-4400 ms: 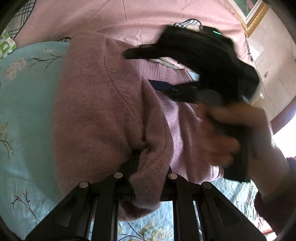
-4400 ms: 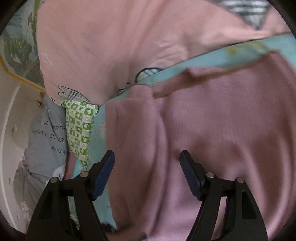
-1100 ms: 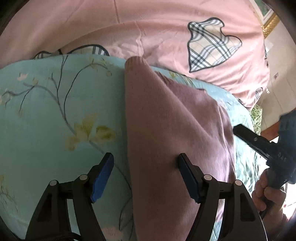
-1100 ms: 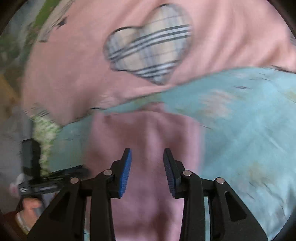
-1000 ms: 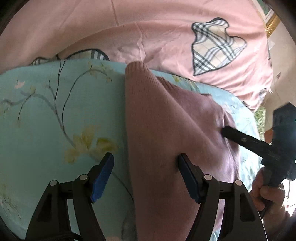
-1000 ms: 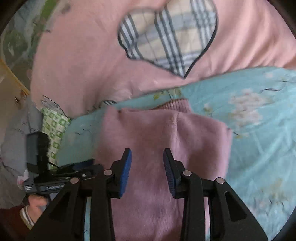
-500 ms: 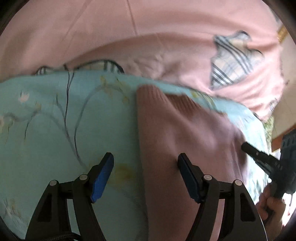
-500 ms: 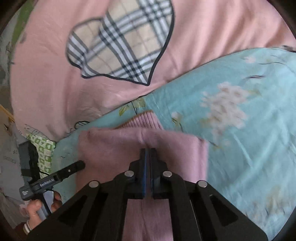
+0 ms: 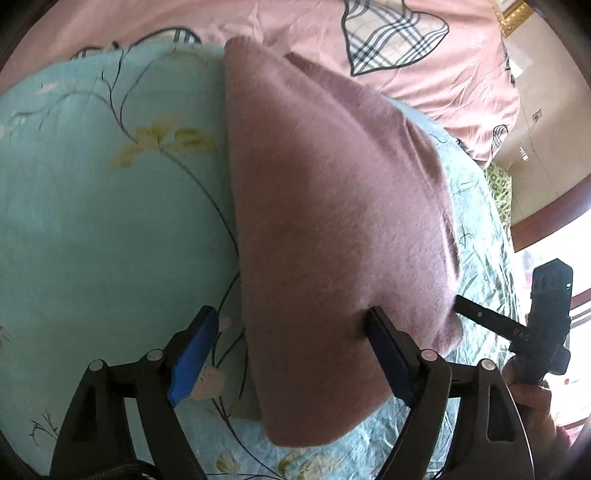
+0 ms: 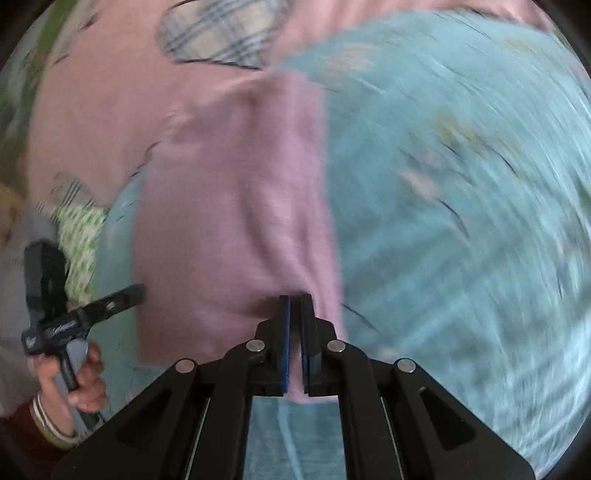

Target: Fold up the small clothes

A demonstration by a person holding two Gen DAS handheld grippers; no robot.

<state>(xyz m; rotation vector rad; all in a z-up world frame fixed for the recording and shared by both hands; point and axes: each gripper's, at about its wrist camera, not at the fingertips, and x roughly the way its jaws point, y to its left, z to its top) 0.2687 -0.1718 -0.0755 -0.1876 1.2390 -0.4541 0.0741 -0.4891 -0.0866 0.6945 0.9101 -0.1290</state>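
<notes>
A pink knitted sweater (image 9: 332, 206), folded into a long shape, lies on a turquoise floral sheet (image 9: 92, 229). My left gripper (image 9: 291, 332) straddles the sweater's near left edge, and its jaws are opening. The right pad rests against the knit; the left pad hangs over bare sheet. My right gripper (image 10: 294, 299) is shut on the sweater (image 10: 236, 221) at its near right edge, with pink knit pinched between the blue pads. Each view shows the other tool: the right gripper (image 9: 461, 304) at the sweater's right side, and the left gripper (image 10: 125, 295) held in a hand.
A pink duvet with plaid heart patches (image 9: 395, 33) lies beyond the sheet. A green-and-white checked cloth (image 9: 498, 188) sits at the bed's far edge, with a wall and wooden trim (image 9: 546, 221) behind. The right wrist view is motion-blurred.
The right gripper closed from half open onto the sweater's edge and swung sideways with it. The left gripper slid nearer along the sweater, and its jaws spread wider.
</notes>
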